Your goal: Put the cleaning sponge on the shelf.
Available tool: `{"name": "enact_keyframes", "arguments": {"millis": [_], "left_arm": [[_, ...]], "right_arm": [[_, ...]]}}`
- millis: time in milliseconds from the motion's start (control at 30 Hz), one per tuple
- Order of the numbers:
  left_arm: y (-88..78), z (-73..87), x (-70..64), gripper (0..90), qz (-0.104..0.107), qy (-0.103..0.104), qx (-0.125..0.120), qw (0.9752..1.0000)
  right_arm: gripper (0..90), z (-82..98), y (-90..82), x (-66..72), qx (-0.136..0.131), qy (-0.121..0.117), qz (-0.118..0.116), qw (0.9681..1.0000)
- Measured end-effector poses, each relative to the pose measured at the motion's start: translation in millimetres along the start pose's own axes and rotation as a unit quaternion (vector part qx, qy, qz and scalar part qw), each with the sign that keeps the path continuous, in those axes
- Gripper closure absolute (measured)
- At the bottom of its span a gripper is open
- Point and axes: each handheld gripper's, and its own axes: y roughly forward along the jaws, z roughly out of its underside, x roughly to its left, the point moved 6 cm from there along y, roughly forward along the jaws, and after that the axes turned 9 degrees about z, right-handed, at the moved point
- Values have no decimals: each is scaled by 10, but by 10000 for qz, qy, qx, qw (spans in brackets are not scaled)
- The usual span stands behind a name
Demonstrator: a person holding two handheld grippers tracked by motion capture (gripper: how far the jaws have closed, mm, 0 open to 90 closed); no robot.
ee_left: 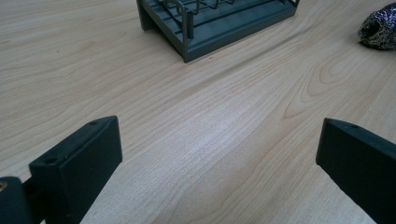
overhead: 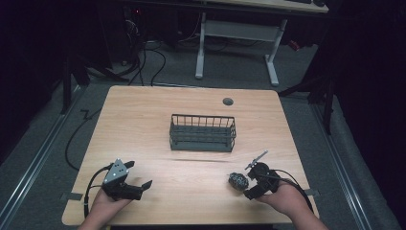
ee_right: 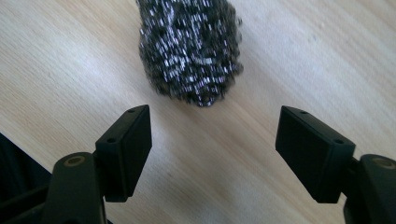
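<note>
Pale wooden table, wire basket mid-board, steel-wool scrubber nearer than basket, toward right. Right gripper just beside scrubber, jaws spread, empty, scrubber dead ahead. Left gripper well apart from scrubber, likewise spread, empty.

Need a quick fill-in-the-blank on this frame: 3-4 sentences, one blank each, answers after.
1. The shiny steel-wool scouring ball lies just ahead of the ____ gripper, not yet between its jaws.
2. Both grippers' jaws are ____; the left gripper holds nothing.
3. The dark grey wire basket standing mid-table is ____ inside.
4. The scouring ball rests on the light wooden ____, outside the basket.

Answers: right; open; empty; table
</note>
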Motion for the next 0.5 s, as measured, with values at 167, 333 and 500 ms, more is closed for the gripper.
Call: {"name": "enact_keyframes", "arguments": {"millis": [167, 333, 500], "left_arm": [[-5, -9, 6, 10, 3, -7, -21, 10000], [0, -8, 6, 10, -3, 4, -11, 10000], [-4, -6, 1, 10, -2, -15, -21, 10000]], "right_arm": [[257, -120, 2, 52, -30, -153, -48, 9999], [242, -222, 54, 127, 4, -282, -108, 9995], [228, -287, 107, 147, 53, -261, -134, 9996]]}}
